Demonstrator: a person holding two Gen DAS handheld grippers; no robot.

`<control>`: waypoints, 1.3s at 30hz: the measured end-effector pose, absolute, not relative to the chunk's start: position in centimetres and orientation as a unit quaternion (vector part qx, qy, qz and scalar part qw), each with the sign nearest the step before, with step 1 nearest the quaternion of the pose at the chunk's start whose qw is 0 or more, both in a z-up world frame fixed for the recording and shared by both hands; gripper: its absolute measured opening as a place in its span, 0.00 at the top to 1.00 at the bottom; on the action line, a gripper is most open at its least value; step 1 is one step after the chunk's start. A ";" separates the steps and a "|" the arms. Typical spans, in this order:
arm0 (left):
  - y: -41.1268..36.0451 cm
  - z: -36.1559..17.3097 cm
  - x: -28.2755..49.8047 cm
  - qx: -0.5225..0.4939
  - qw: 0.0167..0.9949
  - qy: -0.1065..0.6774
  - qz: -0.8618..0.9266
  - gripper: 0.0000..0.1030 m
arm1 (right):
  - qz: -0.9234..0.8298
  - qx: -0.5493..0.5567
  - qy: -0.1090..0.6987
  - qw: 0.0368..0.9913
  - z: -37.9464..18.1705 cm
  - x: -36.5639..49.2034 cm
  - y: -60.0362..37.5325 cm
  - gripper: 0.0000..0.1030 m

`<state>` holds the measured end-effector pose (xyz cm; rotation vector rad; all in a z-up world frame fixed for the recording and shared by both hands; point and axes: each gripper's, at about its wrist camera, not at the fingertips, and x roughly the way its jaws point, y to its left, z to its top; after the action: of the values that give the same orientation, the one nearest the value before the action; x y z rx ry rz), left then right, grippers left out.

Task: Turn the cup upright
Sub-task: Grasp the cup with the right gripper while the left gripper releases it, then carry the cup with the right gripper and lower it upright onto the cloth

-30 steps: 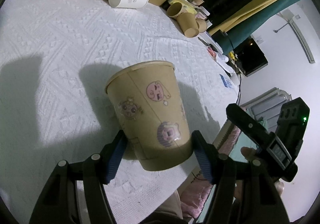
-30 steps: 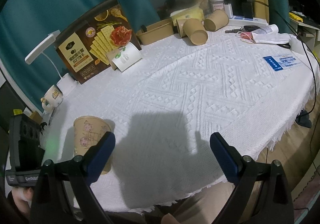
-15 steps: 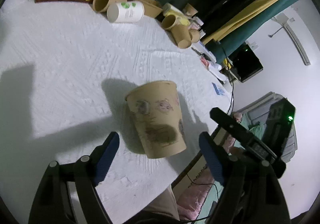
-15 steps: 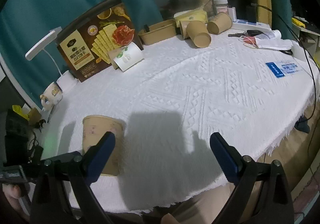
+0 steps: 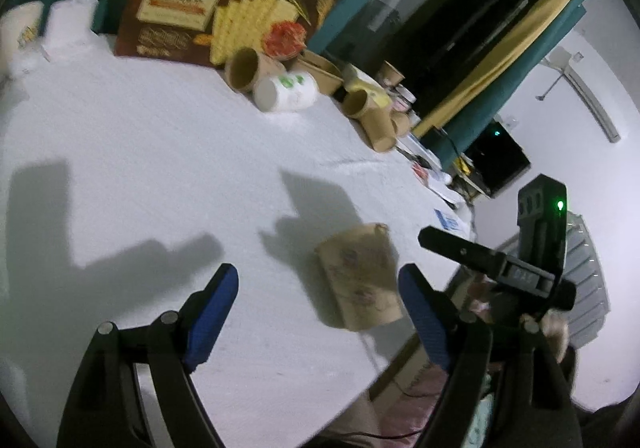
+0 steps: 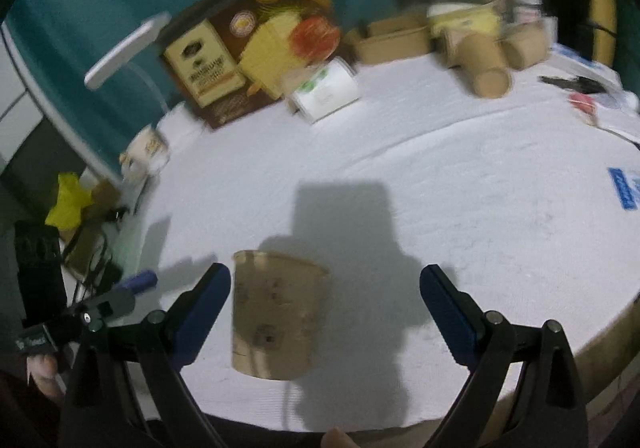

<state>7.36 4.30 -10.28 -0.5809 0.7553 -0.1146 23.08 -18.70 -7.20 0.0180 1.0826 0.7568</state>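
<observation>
2 grippers are hanging open near the cup (image 6: 276, 312), which is standing upright, mouth up, on the white tablecloth (image 6: 460, 216): left gripper (image 5: 318, 312) released it, right gripper (image 6: 324, 306) is gripping nothing.

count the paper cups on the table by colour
plain brown cups: 5
printed brown cup: 1
white cup: 1
total: 7

Both grippers, left (image 5: 318, 318) and right (image 6: 325, 318), are black frames with blue finger pads (silver screws at the pivots).
</observation>
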 end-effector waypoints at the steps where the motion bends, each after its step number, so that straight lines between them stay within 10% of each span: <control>1: 4.7 -10.1 7.1 -0.268 0.892 0.360 -0.046 0.20 | 0.361 -0.001 0.512 0.779 -7.3 23.2 -17.8 0.08; 25: 9.5 -11.9 4.9 -0.216 0.903 0.372 0.006 0.20 | 0.372 -0.115 0.625 0.677 -12.1 25.3 -10.0 0.09; 29: 9.8 -12.1 5.0 -0.218 0.902 0.373 0.004 0.20 | 0.370 -0.124 0.631 0.671 -12.3 25.6 -9.7 0.31; 39: 10.0 -12.5 4.9 -0.224 0.899 0.375 0.011 0.20 | 0.383 -0.120 0.564 0.722 -9.3 26.2 -9.2 0.32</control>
<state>4.92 10.04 -12.54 -0.4643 0.7769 0.0234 26.25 -9.15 -9.31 -0.2657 1.2449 0.8451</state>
